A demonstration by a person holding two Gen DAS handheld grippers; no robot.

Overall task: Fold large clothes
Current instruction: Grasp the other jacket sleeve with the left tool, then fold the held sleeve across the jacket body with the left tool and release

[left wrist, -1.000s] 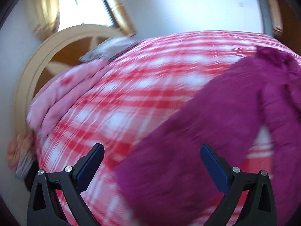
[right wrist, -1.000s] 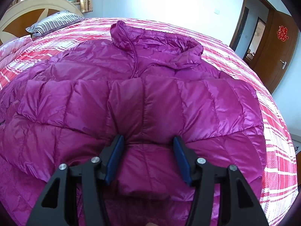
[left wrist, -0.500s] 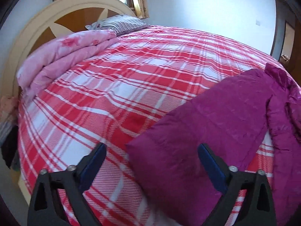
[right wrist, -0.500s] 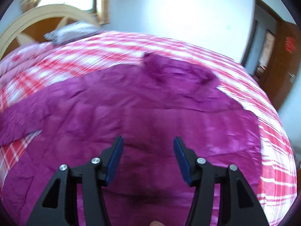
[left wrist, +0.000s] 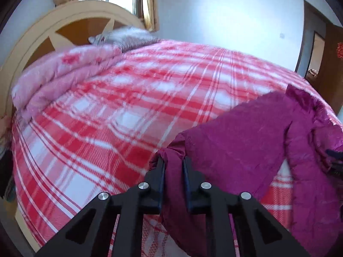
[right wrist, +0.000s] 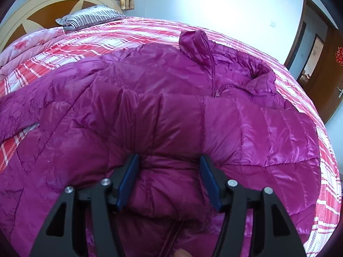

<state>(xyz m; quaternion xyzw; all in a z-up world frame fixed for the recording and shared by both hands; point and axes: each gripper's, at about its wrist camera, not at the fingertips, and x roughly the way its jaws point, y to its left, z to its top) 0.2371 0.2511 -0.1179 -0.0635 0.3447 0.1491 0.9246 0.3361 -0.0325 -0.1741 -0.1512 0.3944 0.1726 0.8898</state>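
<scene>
A shiny purple puffer jacket [right wrist: 171, 81] lies spread on the red and white checked bed cover [left wrist: 128, 107], collar toward the far side. Its long sleeve [left wrist: 246, 139] stretches out to the left of the body. My left gripper [left wrist: 173, 160] is shut on the sleeve's cuff end, which bunches between the pads. My right gripper [right wrist: 169, 157] has a thick fold of the jacket's lower body gathered between its blue pads; its jaws are opening slightly while the fabric still fills the gap.
A pink quilt [left wrist: 64, 75] and a striped pillow [right wrist: 90, 17] lie along the arched headboard [left wrist: 32, 42] at the left. A brown door [right wrist: 328, 75] stands at the right. Bare checked cover lies left of the sleeve.
My left gripper has gone from wide open to shut on the sleeve's cuff. The right gripper keeps its fold of the jacket and has shifted sideways over it.
</scene>
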